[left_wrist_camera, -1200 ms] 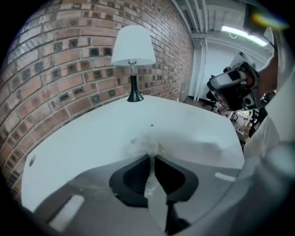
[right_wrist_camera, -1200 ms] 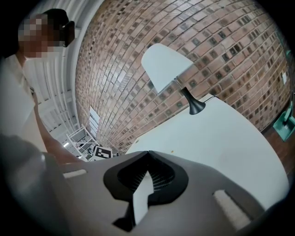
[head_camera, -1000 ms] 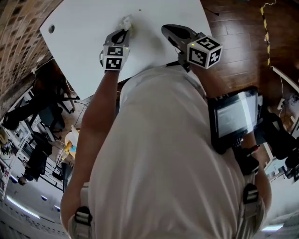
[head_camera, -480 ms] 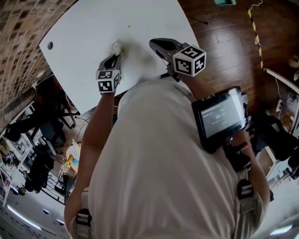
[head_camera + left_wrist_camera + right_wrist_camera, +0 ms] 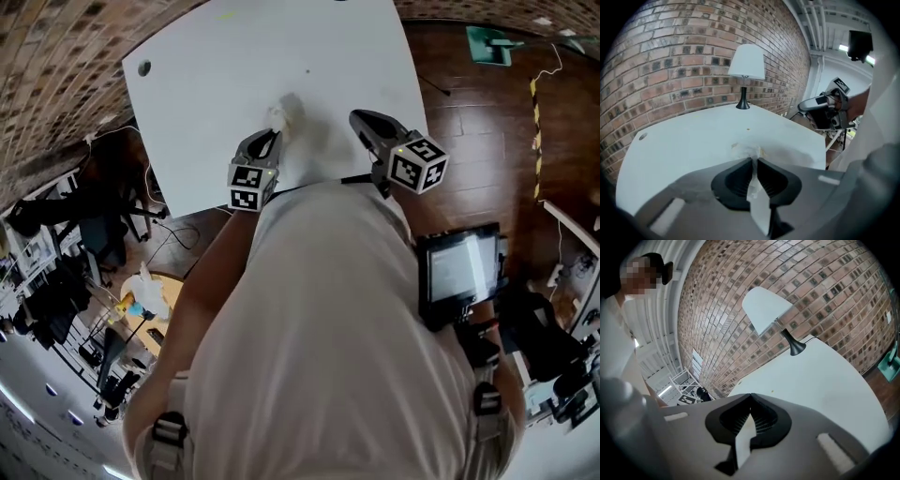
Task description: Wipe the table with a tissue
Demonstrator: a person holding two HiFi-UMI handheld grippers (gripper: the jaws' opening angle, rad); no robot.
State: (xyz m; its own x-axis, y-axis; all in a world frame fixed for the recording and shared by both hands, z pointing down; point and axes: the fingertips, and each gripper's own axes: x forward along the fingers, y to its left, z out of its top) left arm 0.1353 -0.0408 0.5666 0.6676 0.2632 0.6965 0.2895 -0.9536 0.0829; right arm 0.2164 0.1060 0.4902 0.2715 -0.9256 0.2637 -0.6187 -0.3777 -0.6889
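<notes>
Left tool (image 5: 272, 131): jaws pinching the tissue (image 5: 281, 114). A flat tail of it runs back between the pads, and a crumpled wad sticks out in front of the tips. The wad sits on the white surface (image 5: 234, 66), close to the near edge and about midway along it.

Right tool (image 5: 361, 120): jaws pressed together, nothing between them as far as its own view shows. It hangs over the near edge toward the right corner, apart from the tissue and taking no part in the wipe.

Progress (judgement): wipe under way. The tissue is in contact, but only at the near strip. No visible trace marks which parts are done. A faint greyish patch (image 5: 787, 154) lies just right of the wad; smear or shadow, cannot tell. A small dark speck (image 5: 748, 129) lies beyond the wad toward the far edge, so I count that stretch as not yet wiped. The far half and the left side also look left to do.

Surroundings: lamp (image 5: 746, 63) standing at the far edge, the only obstacle on the surface. Round hole (image 5: 143, 67) near the far left corner; the tissue could snag there. Brick wall (image 5: 670, 61) lies behind the far edge, wooden floor (image 5: 478, 122) to the right.
</notes>
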